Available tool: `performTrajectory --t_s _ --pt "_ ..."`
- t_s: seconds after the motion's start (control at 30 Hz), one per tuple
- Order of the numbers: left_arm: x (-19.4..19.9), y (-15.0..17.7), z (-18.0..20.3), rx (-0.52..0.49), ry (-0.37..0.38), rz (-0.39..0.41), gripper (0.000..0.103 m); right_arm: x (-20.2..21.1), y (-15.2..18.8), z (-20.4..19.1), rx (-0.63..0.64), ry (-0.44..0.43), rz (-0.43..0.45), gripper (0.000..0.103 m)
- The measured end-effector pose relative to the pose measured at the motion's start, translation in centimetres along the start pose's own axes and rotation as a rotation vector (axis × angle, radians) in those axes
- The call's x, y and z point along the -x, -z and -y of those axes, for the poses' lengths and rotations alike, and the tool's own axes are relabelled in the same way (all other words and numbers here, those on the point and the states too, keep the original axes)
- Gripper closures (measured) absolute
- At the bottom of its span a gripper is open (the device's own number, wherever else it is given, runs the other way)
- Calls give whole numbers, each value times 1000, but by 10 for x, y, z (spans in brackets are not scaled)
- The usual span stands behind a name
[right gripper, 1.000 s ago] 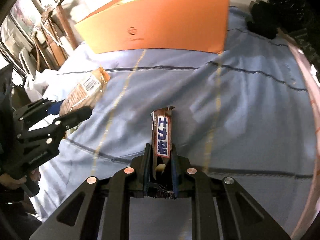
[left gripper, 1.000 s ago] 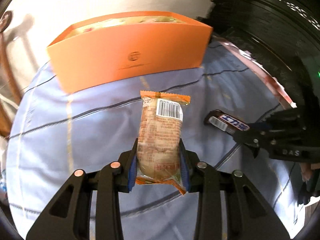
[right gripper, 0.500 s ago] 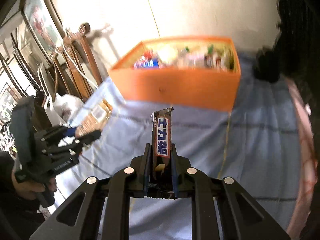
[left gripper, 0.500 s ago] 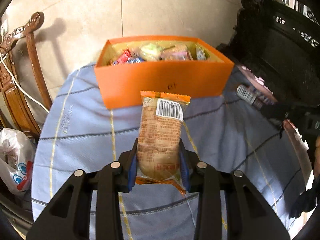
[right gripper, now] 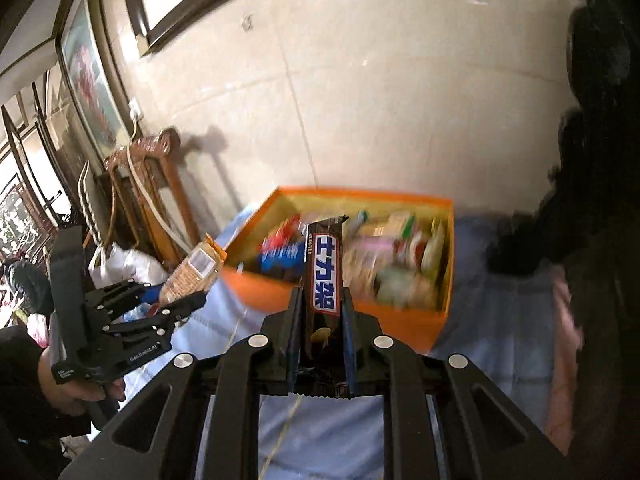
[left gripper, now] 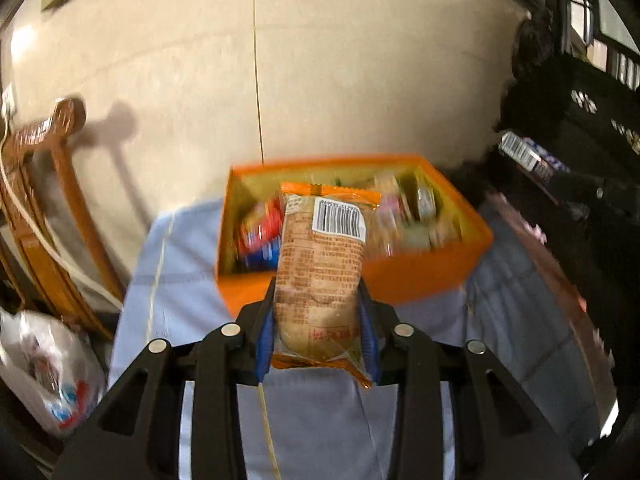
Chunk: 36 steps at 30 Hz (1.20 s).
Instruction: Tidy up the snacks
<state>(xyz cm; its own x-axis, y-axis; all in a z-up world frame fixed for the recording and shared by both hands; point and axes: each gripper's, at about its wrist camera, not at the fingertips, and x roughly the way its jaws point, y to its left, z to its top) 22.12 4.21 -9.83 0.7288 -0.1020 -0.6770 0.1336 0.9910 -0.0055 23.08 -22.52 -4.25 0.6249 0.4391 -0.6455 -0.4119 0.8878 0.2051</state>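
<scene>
Left wrist view: your left gripper [left gripper: 318, 320] clamps the bread packet [left gripper: 320, 276], long axis running up-frame toward the orange box [left gripper: 420, 276]; your right gripper [right gripper: 322, 320] pinches the chocolate bar [right gripper: 324, 276] pointing likewise.

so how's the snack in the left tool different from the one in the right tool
The bread packet in the left tool is wide and plump, in a clear wrapper with orange ends and a barcode label; the chocolate bar in the right tool is slim and flat, in a dark brown wrapper with a blue and white logo. The packet holds its tool's jaws apart; the bar's tool is almost shut. Both stick out lengthways, clamped near their lower end, in front of the orange box.
</scene>
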Motion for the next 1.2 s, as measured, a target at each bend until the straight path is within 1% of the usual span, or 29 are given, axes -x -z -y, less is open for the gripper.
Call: performTrajectory --t_s 0.13,0.2,0.23,0.27,0.3,0.33,0.37,0.4,0.43,0.47,0.53,0.6,0.67,0.7,0.77,0.8,0.9,1.0,1.13,1.2 --pt "-9 -52 2 -20 -19 52 69 -16 -35 6 24 15 9 85" --pt "-17 -72 7 -31 -23 56 69 -29 -52 10 27 27 4 85" --pt "-28 -83 9 -36 -18 46 67 -38 -60 13 25 37 -5 85" --pt "-38 -90 9 -35 -3 28 59 -49 -67 18 15 44 -20 81" --pt "-50 -94 8 -25 9 8 46 -62 -71 24 -4 71 -38 70" --pt "-62 -96 5 -6 -4 -18 22 -70 -72 27 -21 103 -56 37" --pt "-69 -96 0 16 -29 -32 15 -76 -71 30 -32 148 -79 27" --pt "-71 -94 -5 37 -40 -43 15 -76 -68 30 -24 159 -79 28" --pt "-70 -87 -11 64 -24 -58 11 -74 -65 29 -16 168 -74 28" --pt "-67 -83 -14 67 -23 -64 5 -70 -61 28 -11 176 -69 28" --pt "-54 -67 -18 42 -53 -64 5 -58 -49 28 -37 212 -68 28" --pt "-39 -49 -18 21 -62 -60 5 -40 -34 22 -76 219 -54 27" --pt "-17 -27 -16 18 -73 -59 5 -21 -16 11 -93 248 -44 22" --pt "-9 -20 -14 21 -75 -64 5 -10 -5 3 -106 250 -37 21" --pt "10 -1 -8 24 -82 -81 5 8 13 -11 -114 262 -38 16" --pt "19 7 -5 22 -80 -90 5 19 25 -21 -116 275 -42 15" --pt "56 36 9 6 -57 -105 5 51 58 -42 -150 268 -48 11" --pt "90 58 16 12 -12 -102 5 76 88 -55 -193 253 -57 10" --pt "138 86 19 87 34 -106 5 108 118 -71 -211 251 -65 8" --pt "156 94 24 81 1 -135 5 122 130 -80 -195 230 -60 8"
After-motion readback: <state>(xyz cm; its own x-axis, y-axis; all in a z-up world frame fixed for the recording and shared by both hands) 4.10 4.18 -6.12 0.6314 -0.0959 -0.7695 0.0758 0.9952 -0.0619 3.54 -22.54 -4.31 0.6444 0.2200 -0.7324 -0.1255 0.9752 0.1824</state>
